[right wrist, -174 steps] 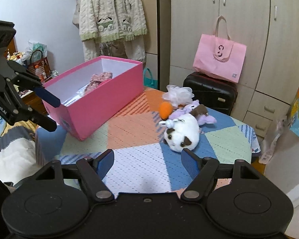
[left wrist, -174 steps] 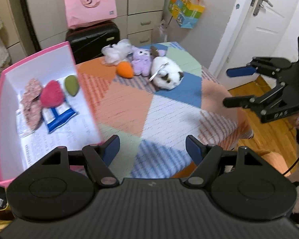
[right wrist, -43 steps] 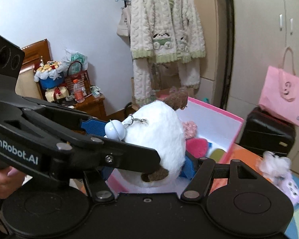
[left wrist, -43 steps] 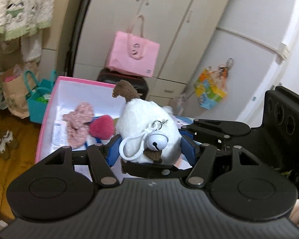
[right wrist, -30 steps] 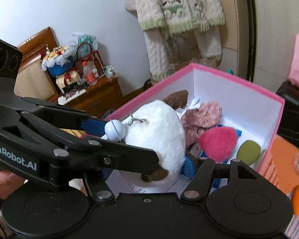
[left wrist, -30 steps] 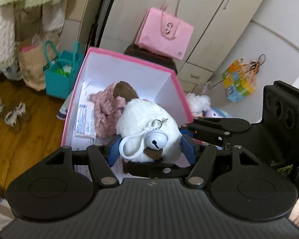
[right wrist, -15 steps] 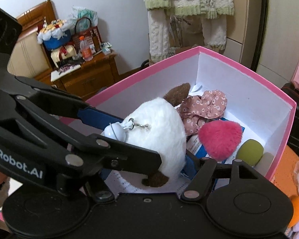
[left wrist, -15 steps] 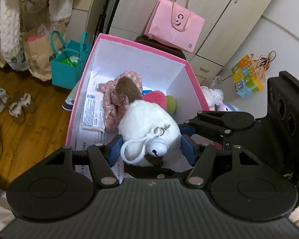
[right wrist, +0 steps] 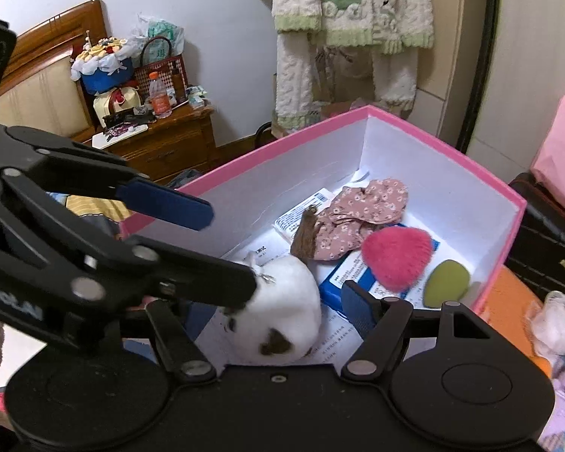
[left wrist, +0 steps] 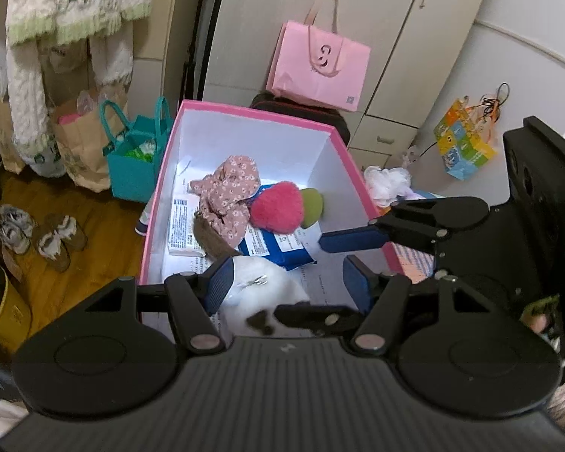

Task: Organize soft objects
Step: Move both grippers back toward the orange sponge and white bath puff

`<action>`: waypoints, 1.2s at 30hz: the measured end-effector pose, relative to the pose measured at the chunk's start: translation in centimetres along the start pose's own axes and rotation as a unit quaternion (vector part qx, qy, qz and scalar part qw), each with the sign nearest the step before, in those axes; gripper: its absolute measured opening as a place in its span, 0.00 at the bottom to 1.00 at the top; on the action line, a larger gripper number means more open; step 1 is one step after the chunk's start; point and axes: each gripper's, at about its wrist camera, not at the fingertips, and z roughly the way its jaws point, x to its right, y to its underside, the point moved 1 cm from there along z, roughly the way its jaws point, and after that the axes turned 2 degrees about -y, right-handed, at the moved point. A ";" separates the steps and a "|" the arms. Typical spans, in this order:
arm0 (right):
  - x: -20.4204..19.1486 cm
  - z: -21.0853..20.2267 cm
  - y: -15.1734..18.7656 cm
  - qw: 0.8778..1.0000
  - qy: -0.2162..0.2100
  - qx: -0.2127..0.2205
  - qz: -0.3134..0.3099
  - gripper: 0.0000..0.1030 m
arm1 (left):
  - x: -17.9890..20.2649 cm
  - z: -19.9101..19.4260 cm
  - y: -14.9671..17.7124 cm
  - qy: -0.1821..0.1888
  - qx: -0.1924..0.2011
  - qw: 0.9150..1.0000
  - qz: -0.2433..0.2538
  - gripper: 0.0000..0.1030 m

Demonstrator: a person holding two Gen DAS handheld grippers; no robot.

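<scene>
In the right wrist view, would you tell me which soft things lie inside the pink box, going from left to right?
White plush toy → floral pink fabric → fluffy pink heart → green sponge.

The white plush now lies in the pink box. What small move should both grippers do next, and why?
Probably lift both grippers straight up out of the pink box. The white plush lies on its floor, and the right gripper, whose jaws have just been opening, no longer presses it; neither does the left gripper.
</scene>
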 end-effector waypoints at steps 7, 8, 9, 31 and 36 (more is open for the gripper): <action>-0.5 -3.7 0.8 1.000 0.023 0.012 -0.006 0.75 | 2.1 -4.0 0.5 0.009 0.019 0.999 0.041 0.61; -0.5 -4.2 1.0 1.000 0.027 0.013 -0.007 0.75 | 2.5 -4.5 0.6 0.011 0.020 0.998 0.050 0.61; -0.6 -4.7 1.2 0.999 0.030 0.014 -0.008 0.75 | 2.8 -4.9 0.7 0.011 0.021 0.998 0.056 0.61; 3.4 -17.5 11.5 0.994 0.070 0.065 0.050 0.75 | 13.7 -5.9 2.3 0.084 -0.031 0.983 0.159 0.62; 5.7 -18.7 13.5 0.992 0.071 0.081 0.073 0.75 | 16.7 -4.0 2.1 0.104 -0.049 0.977 0.182 0.62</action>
